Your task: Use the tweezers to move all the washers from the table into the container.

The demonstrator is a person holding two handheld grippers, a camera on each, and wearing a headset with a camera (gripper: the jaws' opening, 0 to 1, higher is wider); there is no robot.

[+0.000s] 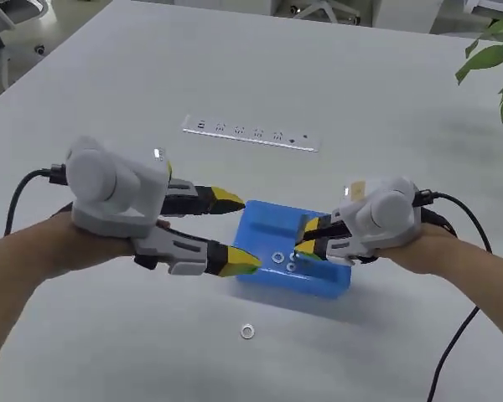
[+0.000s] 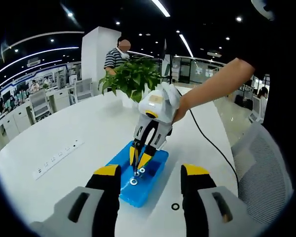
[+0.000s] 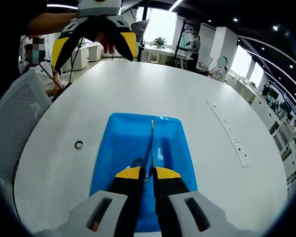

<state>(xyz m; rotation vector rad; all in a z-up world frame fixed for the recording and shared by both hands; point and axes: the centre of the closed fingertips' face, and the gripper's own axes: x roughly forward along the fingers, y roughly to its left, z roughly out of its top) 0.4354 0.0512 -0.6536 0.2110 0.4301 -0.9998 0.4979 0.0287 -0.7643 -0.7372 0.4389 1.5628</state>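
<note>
Head view: a person holds a gripper in each hand over a white table [image 1: 377,109]. A blue rectangular container [image 1: 318,289] sits between the person's hands, toward the table's near edge. The right gripper [image 1: 308,239] has its jaws closed tight on thin metal tweezers [image 3: 151,143], which run along the container's long axis with their tips low inside it. Two washers [image 1: 277,258] lie on the container floor close to those tips. Whether the tweezers pinch a washer cannot be told.

The left gripper [image 1: 233,230] hovers at the container's left end with its yellow-tipped jaws spread wide, holding nothing.

One loose washer [image 1: 248,332] lies flat on the table, apart from the container's near long side and closer to its left end. In the right gripper view it sits to the left of the tweezers' line. The left gripper's lower jaw looks nearer to it. The tweezers, though, are in the right gripper, so the next pick probably needs their tips lifted out and swung toward the table's near edge.
</note>
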